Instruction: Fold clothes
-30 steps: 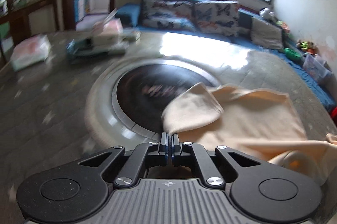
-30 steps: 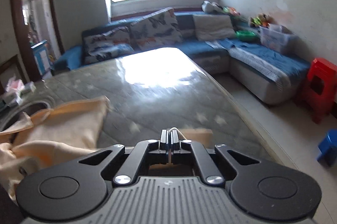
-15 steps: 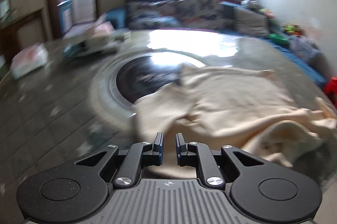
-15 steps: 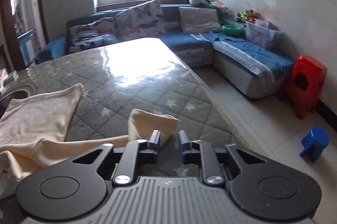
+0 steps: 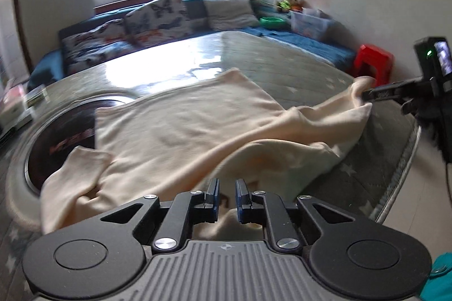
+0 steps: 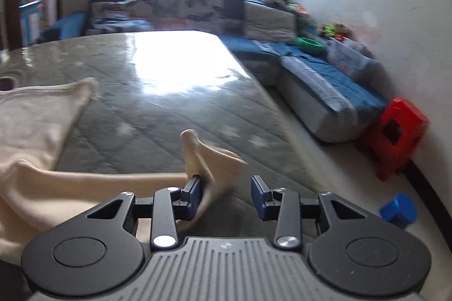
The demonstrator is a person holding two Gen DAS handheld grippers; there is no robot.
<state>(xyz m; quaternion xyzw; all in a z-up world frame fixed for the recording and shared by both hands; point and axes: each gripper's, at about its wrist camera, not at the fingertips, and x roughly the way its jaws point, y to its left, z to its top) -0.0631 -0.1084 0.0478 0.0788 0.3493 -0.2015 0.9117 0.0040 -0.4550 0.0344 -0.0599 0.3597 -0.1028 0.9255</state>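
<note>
A cream long-sleeved garment lies rumpled on the grey quilted mattress. My left gripper is open a little, low over the garment's near edge, holding nothing. My right gripper is open wide; a cream sleeve end lies between its fingers against the left pad, not clamped. The right gripper also shows at the right edge of the left wrist view, touching that sleeve tip. The garment body shows at the left in the right wrist view.
A round dark panel is set in the mattress at the left, partly under the garment. A blue sofa with cushions runs behind and along the right wall. A red stool and a blue stool stand on the floor beside the mattress edge.
Both grippers were shut on garment parts a second ago and have opened. The right opened wider and the sleeve slipped loose. The left has swung right over the garment's near edge.
</note>
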